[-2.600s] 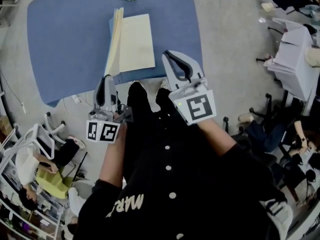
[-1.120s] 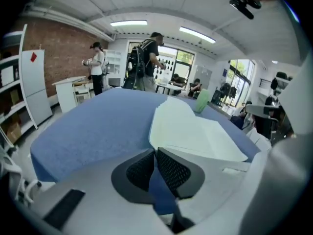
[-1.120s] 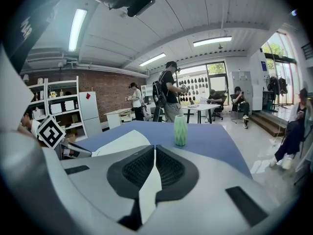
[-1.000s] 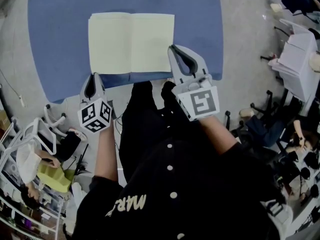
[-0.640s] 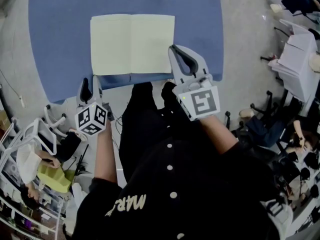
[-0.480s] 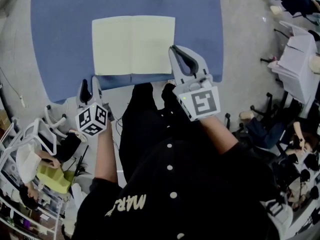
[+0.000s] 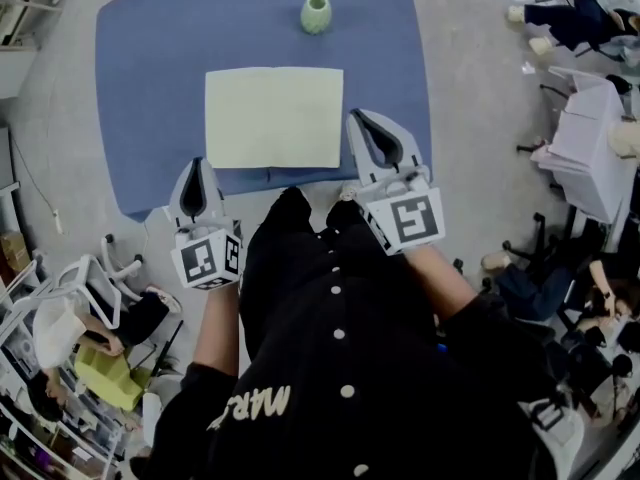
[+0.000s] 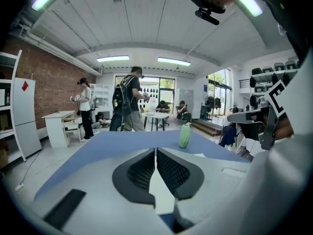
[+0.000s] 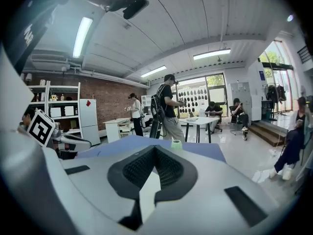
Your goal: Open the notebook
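The notebook (image 7: pixel 274 116) lies open and flat on the blue table (image 7: pixel 150 88), its pale yellow pages facing up. My left gripper (image 7: pixel 197 165) hovers at the table's near edge, just left of the notebook's near corner; its jaws have just closed and hold nothing (image 8: pixel 156 151). Over the notebook's near right corner hangs my right gripper (image 7: pixel 364 119), raised off the page, with the pads together and empty (image 9: pixel 154 149). Neither gripper touches the notebook.
A small green vase (image 7: pixel 316 13) stands on the table beyond the notebook, also visible as the vase (image 8: pixel 184 135) in the left gripper view. A white table (image 7: pixel 590 128) and seated people are at the right, a wire rack (image 7: pixel 60 288) at the lower left.
The cover that stood upright earlier now lies flat with the notebook open. Both grippers have risen from the table edge. The left jaws, apart half a second ago, are now together.
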